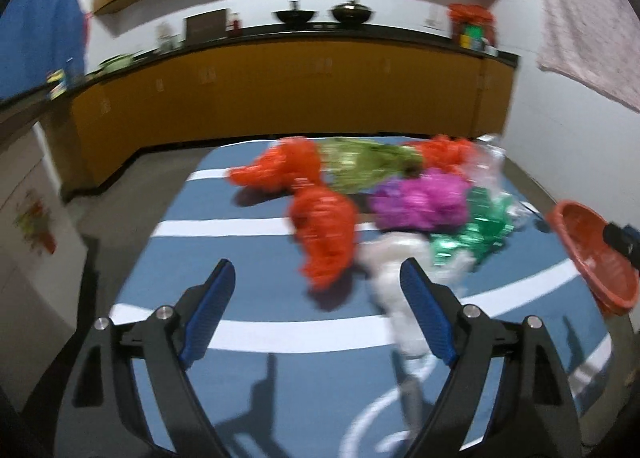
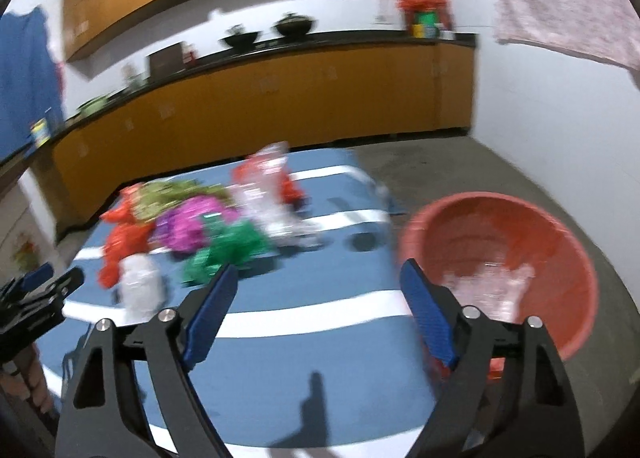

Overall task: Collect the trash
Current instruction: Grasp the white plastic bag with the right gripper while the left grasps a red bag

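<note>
Both claws wide apart, nothing held: left gripper [image 1: 318, 278], right gripper [image 2: 318, 278]. Crumpled plastic bags [image 1: 324, 234] piled mid blue mat [image 1: 256, 390], red tub [image 2: 520, 242] just off its right edge w/ clear wrappers already inside. Prob featherlight, floppy, slippery; best pinched at a bunched fold.

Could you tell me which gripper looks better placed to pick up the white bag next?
Probably the left gripper: open and empty, with the white bag lying just ahead by its right finger. The right gripper faces the red basin.
</note>
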`<state>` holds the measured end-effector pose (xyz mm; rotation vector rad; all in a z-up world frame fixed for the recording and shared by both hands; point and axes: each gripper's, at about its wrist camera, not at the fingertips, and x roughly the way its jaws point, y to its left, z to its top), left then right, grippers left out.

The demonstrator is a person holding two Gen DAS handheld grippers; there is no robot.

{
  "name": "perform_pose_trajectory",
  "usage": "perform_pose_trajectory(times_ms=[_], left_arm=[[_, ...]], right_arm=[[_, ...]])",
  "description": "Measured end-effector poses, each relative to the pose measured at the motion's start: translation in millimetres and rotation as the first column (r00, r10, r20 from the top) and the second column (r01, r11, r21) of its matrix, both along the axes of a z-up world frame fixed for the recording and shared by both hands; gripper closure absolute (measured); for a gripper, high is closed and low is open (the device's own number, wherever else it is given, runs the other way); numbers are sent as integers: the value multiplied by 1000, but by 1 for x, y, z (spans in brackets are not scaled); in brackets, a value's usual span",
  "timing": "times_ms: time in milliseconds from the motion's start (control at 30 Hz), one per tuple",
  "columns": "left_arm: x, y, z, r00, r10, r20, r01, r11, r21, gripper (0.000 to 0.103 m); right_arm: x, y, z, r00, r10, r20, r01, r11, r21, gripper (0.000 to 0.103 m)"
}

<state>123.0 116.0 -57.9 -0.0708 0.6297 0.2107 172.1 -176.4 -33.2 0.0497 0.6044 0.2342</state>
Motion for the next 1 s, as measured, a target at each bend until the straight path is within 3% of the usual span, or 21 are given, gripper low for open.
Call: perform_pose_trajectory(times_ms=[200, 567, 633, 800, 1000], left_arm=[[-15, 47, 1, 995, 99, 13, -99, 995, -20, 20], [-30, 102, -8, 979, 202, -4, -202, 978, -46, 20], [-30, 106, -8, 977, 213, -7, -213, 976, -53, 20], [-26, 112, -9, 974, 228, -11, -228, 971, -69, 20], [-16, 105, -10, 981, 193, -16, -194, 978, -76, 20]], right_arm=[[3, 86, -9, 982, 186, -27, -187, 982, -31, 27], [29, 156, -45, 949, 285, -136, -297, 952, -78, 27], [33, 164, -52, 941, 298, -160, -315, 945, -92, 31], [37, 177, -62, 917, 341, -207, -367, 925, -101, 51], [33, 167, -60, 920, 342, -189, -364, 926, -97, 60]])
